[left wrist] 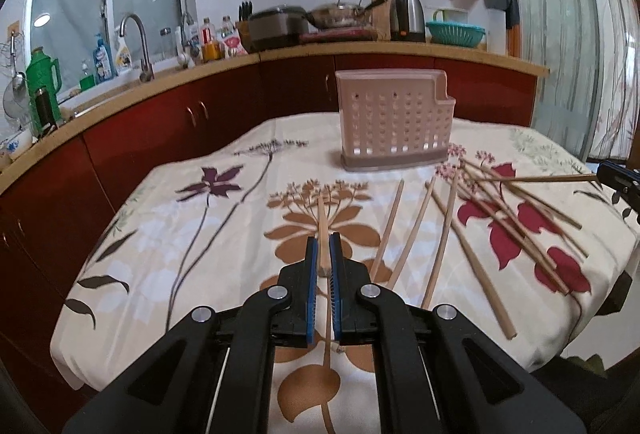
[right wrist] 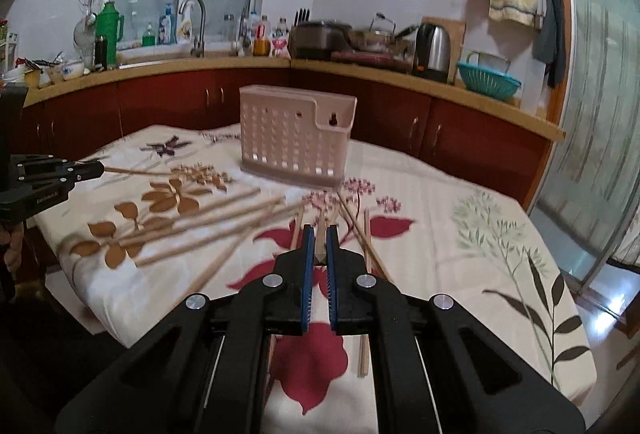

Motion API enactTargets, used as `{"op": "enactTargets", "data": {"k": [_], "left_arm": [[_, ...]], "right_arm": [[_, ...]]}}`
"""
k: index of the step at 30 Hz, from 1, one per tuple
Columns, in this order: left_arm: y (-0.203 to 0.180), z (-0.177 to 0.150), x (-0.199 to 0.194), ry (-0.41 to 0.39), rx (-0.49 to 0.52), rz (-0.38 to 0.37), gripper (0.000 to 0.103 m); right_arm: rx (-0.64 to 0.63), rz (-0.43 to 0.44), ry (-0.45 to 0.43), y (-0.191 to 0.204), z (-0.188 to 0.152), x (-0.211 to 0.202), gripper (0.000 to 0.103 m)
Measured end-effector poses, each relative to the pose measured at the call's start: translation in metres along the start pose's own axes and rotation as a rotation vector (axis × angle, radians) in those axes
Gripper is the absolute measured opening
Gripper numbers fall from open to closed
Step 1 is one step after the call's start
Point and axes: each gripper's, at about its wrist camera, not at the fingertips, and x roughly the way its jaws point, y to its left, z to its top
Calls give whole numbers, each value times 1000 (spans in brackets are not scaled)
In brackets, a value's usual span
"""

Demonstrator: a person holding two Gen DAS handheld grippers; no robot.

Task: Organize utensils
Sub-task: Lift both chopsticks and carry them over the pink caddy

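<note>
Left gripper point(left wrist: 323, 248) has its jaws pinching one wooden chopstick point(left wrist: 322, 230) by its thick end, the shaft pointing away over the cloth toward the far holder; the right wrist view confirms it from the side, stick sticking out level from the closed fingertips. Right gripper point(right wrist: 318, 240) likewise has its jaws pressed onto a second chopstick point(right wrist: 320, 230), clamped near its end, shaft running forward toward the pile. Gripping at the end probably leaves the full length free to drop tip-first into a slot. Both sticks appear lifted off the table, not resting. Pink perforated utensil holder point(left wrist: 394, 119) stands upright at the far middle of the table, open top, notched lower section on its right side; looks empty from here, inside not fully visible. Loose chopsticks point(left wrist: 504, 218) are scattered on the right half of the table in a crossed heap, with a few more parallel ones point(left wrist: 416, 234) lying just left of it, all well short of the holder. Judgement: a two-handed pick is done, transfer to the holder is next, most sticks still to sort. Surface is a table under a cream floral tablecloth point(left wrist: 168, 226), soft and slightly rumpled, so sticks may roll or snag. Room is a kitchen: red cabinets point(left wrist: 168, 121), wood-edged counter with sink tap point(left wrist: 138, 45), kettle point(left wrist: 408, 15), teal basket point(left wrist: 455, 33), towels hung on the far wall.
</note>
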Motion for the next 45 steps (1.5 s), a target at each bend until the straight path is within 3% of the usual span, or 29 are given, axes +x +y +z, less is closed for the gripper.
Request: {"op": "enactTargets", "data": {"k": [15, 26, 37, 45], "left_arm": [[7, 36, -27, -120, -9, 22, 6], [16, 59, -26, -185, -26, 38, 6], [13, 111, -28, -268, -24, -50, 6], [7, 145, -20, -267, -14, -116, 6]], "right_arm": [[21, 19, -102, 1, 37, -8, 7], [49, 33, -119, -4, 55, 1, 7], [105, 69, -178, -23, 98, 5, 7], [143, 107, -258, -44, 136, 21, 7]]}}
